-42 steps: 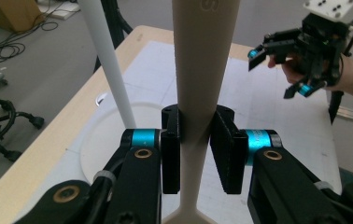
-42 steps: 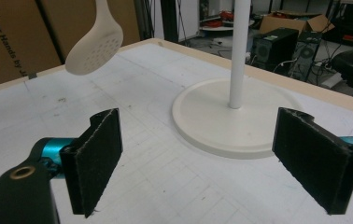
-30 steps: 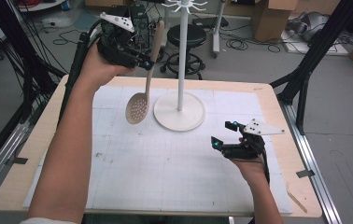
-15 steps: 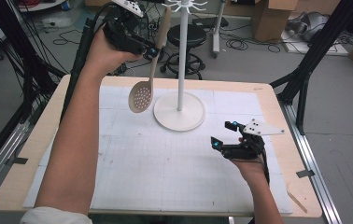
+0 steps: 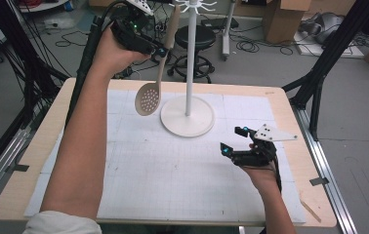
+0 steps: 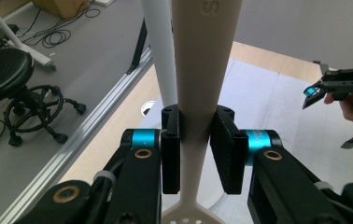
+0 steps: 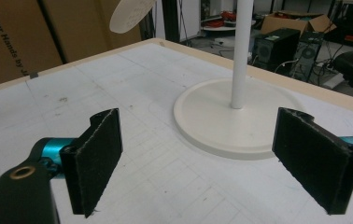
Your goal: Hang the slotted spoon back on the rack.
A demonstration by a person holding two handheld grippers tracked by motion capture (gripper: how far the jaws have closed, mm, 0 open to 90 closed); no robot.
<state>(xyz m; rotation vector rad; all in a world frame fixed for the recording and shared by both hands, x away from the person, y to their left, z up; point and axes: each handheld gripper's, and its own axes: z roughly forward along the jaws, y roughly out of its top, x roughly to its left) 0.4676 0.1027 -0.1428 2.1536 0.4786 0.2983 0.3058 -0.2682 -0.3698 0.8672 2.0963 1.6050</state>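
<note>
Clamping the slotted spoon [image 5: 149, 95] mid-handle, the left gripper [image 5: 159, 48] lifts it toward the stand [image 5: 188, 63] hooks at 12 o'clock, while the right gripper [image 5: 236, 141] rests wide open.

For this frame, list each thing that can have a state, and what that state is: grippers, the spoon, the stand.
Left gripper: shut on the slotted spoon's handle, raised above the table's far left.
Slotted spoon: held in the air, bowl hanging down, handle up beside the stand's pole.
Right gripper: open, fingers wide apart, nothing between them, low over the mat.
Hook stand: upright on the mat, visible hooks bare.
</note>
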